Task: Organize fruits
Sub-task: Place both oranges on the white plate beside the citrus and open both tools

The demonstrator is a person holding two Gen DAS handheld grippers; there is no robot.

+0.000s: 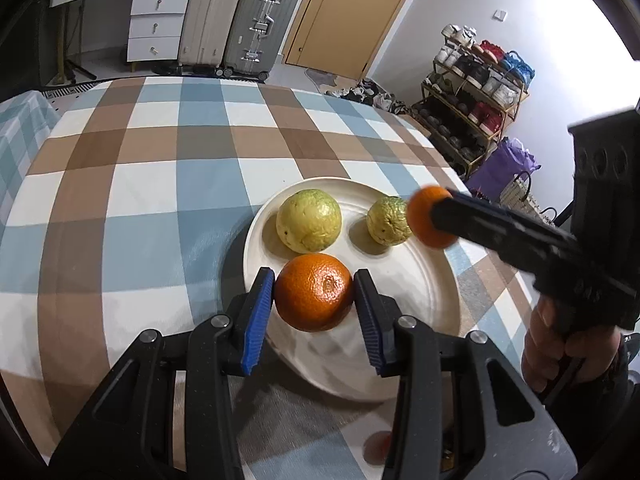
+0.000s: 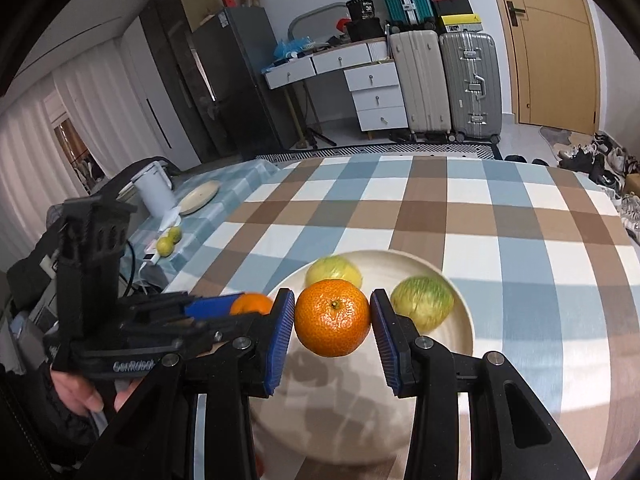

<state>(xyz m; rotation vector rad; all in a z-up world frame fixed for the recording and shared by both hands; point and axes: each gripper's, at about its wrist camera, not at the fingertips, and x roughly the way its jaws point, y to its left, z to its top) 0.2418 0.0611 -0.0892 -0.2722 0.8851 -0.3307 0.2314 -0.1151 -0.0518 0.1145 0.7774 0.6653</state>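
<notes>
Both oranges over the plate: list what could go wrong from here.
1. The left gripper and right gripper each clamp an orange close together above the plate; they could knock into each other.
2. Each round orange is pinched only at its sides, so it might slip out.
3. Released from above, an orange may roll into the two green-yellow fruits or off the shallow rim.

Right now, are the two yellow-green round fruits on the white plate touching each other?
Apart. The left wrist view shows bare white plate between the larger yellow-green fruit and the smaller one.
</notes>
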